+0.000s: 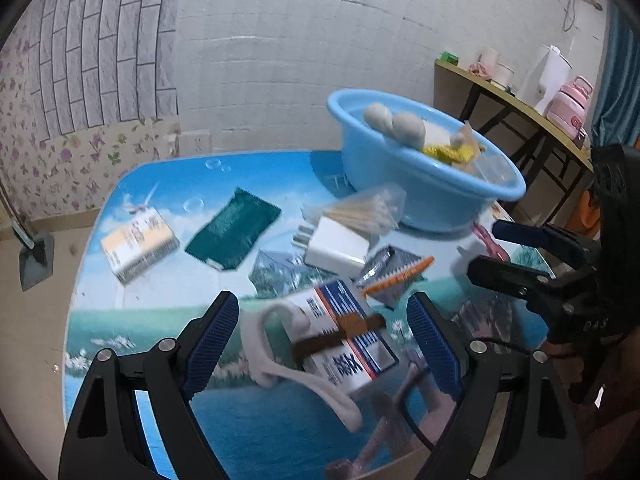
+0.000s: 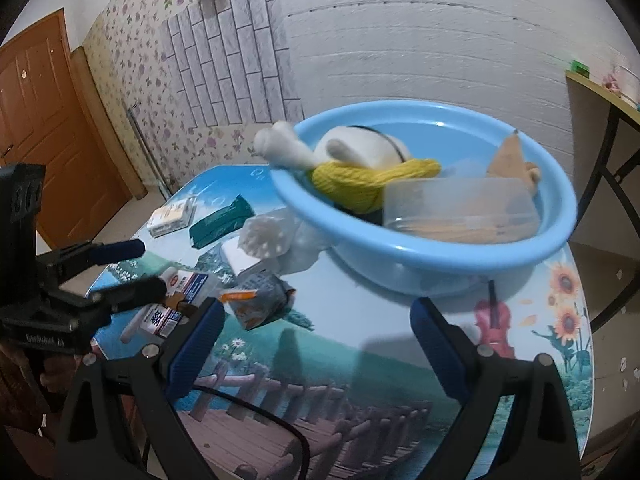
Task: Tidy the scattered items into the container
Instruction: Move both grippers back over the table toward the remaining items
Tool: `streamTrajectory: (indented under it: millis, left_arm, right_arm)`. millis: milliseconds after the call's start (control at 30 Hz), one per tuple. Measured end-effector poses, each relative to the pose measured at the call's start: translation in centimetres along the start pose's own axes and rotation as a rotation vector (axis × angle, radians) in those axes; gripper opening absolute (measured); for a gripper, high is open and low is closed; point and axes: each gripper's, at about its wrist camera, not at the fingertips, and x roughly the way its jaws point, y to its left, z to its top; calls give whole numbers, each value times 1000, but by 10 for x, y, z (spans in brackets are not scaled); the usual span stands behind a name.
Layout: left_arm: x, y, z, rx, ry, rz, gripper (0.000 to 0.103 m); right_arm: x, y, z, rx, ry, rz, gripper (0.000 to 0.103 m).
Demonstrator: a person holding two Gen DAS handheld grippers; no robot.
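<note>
Two grippers, both with fingers spread and gripping nothing. Low centre, the left gripper (image 1: 324,344) frames a white-and-blue box (image 1: 346,338) lying on the table (image 1: 160,312). Right gripper (image 2: 314,348) hangs over bare tabletop. Farther back, upper right, the blue basin (image 1: 432,196) holds yellow yarn (image 2: 372,180).

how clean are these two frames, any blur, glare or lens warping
Left wrist view: the blue-and-white box and white cloth strip between the open left gripper fingers are motion-smeared, and the wall lines bow. Right wrist view: the blue basin rim is softly blurred, small glare spots, dark corners.
</note>
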Motion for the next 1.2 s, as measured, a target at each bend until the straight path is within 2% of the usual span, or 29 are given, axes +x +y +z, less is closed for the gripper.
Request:
streamTrajectory:
  millis: [167,400,667,867,1067,1200]
  left_arm:
    - [5,-3,-5,10,13,-11,86]
    - [3,10,-10,-20,19,-13,86]
    - [-6,25,-18,-39,8,-5,86]
    - [-8,51,-16,-105,4,-2,86]
    - [0,70,-18,-141,33,32,86]
    - [11,68,-19,-100,73,87,86]
  right_arm:
    - [8,5,-1,32,35,46,93]
    - [22,15,-3,20,79,73,83]
    - [35,29,-1,6,111,83,83]
    - [44,38,1,-17,106,54,83]
    - [54,33,2,8,131,52,83]
    - [57,37,2,-1,132,41,83]
